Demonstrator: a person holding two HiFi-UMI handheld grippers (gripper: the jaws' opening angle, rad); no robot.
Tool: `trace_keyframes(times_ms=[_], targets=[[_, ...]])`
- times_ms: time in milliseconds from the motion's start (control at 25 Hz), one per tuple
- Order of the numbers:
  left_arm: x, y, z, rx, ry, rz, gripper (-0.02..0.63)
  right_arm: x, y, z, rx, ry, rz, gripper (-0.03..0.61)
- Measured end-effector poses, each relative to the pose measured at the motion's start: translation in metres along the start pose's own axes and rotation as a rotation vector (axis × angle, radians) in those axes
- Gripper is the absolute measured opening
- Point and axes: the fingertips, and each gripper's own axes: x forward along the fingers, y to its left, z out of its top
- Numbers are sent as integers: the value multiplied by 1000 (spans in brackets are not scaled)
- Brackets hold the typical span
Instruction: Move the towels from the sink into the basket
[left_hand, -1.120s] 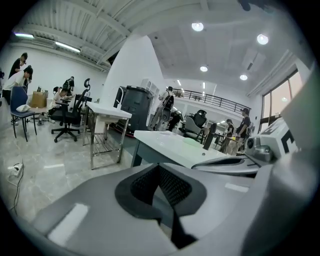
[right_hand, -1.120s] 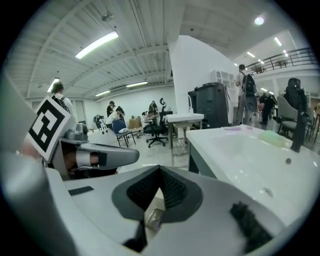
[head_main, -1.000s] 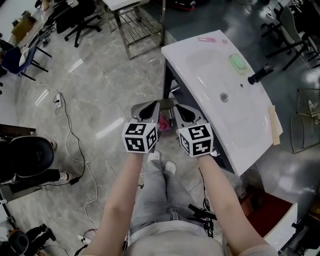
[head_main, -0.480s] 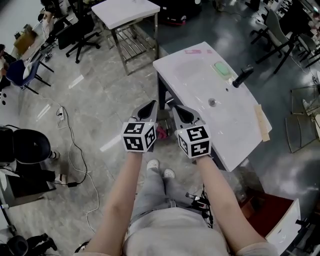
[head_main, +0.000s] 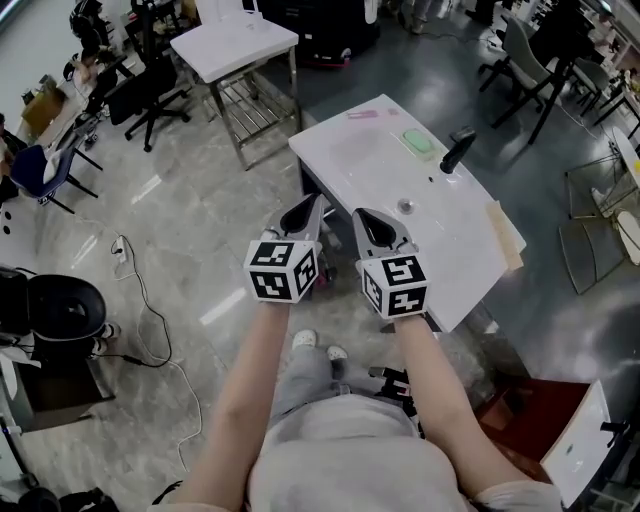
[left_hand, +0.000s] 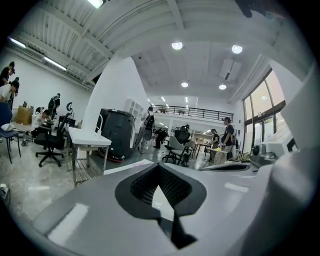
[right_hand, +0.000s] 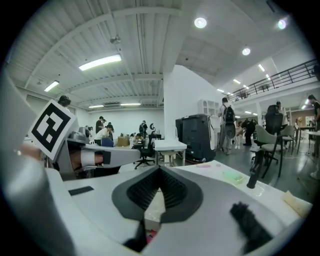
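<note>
The white sink (head_main: 380, 170) stands on its frame ahead of me, with a black faucet (head_main: 457, 149), a green soap (head_main: 417, 142) and a drain (head_main: 405, 206); no towel shows in its basin. A scrap of pink cloth (head_main: 323, 270) shows low between the two grippers, under the sink's near edge; the basket itself is hidden. My left gripper (head_main: 309, 206) and right gripper (head_main: 362, 216) are held side by side in front of the sink, both shut and holding nothing. In the gripper views, the left gripper (left_hand: 159, 168) and the right gripper (right_hand: 159, 171) have their jaws together.
A white table with a metal rack (head_main: 236, 45) stands at the back left, with office chairs (head_main: 150, 75) beyond. A cable (head_main: 140, 290) trails on the floor at left. A red and white unit (head_main: 545, 425) sits at the lower right. People stand far off.
The sink has slid up and away in the head view, so more floor shows around it. Both grippers stay shut, side by side, in the same pose.
</note>
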Motion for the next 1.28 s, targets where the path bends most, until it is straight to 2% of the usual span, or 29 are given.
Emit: trace_keyframes(times_ms=[320, 640, 880, 1080, 1280], targets=[[6, -39, 20, 61, -17, -96, 6, -26, -21, 24, 36, -68, -91, 17], [7, -69, 55, 109, -55, -181, 5, -46, -22, 59, -1, -123, -144, 17], [4, -88, 76, 113, -79, -239, 5, -66, -30, 80, 59, -178, -199, 17], [-3, -110, 92, 118, -97, -333, 5, -82, -32, 92, 46, -183, -249, 17], [-10, -129, 105, 160, -125, -387, 6, -94, -28, 97, 12, -186, -291, 17]])
